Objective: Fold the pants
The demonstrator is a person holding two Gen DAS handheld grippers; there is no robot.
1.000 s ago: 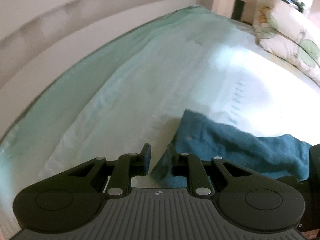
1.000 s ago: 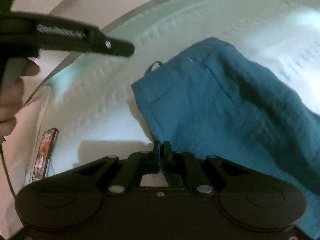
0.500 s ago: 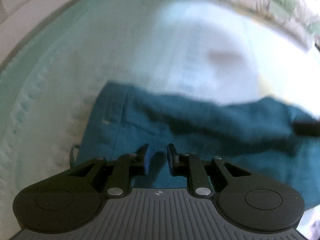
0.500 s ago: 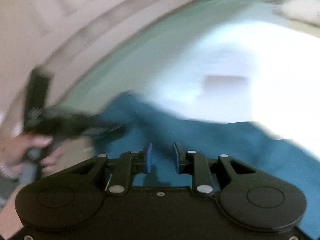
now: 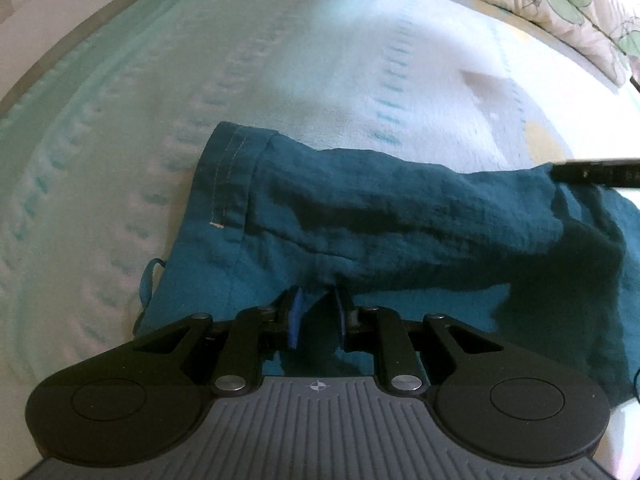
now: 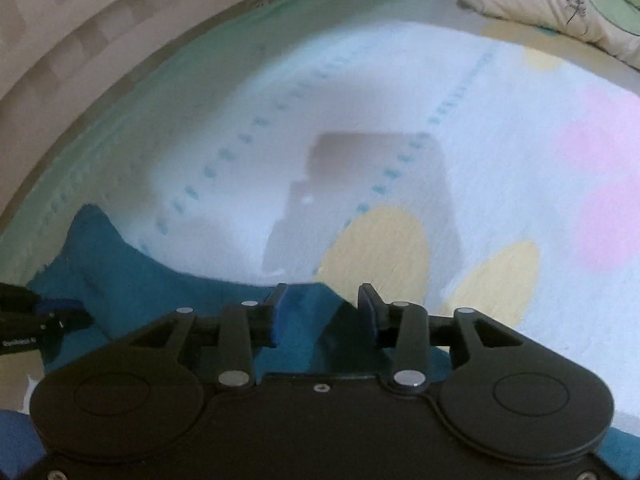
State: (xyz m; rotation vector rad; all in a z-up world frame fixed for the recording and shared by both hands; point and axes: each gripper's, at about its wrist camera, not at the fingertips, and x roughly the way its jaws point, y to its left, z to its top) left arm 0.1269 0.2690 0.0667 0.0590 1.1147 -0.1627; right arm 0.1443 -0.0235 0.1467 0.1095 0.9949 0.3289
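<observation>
Pants [image 5: 400, 216] lie bunched on bed [image 5: 280, 60], one layer lapped over. Left gripper [image 5: 316, 320] part open, straddling a fold, not pinching. Right gripper [image 6: 322, 312] wide open over fabric edge; contact unclear. Best to pinch both layers squarely before lifting.

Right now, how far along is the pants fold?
Done: one fold looks made; a layer of the teal pants lies doubled over the part beneath, on the bed sheet. In hand: nothing gripped. The left gripper and right gripper are both open over the fabric. Left: the top layer is rumpled, so smoothing and probably another fold remain.
</observation>
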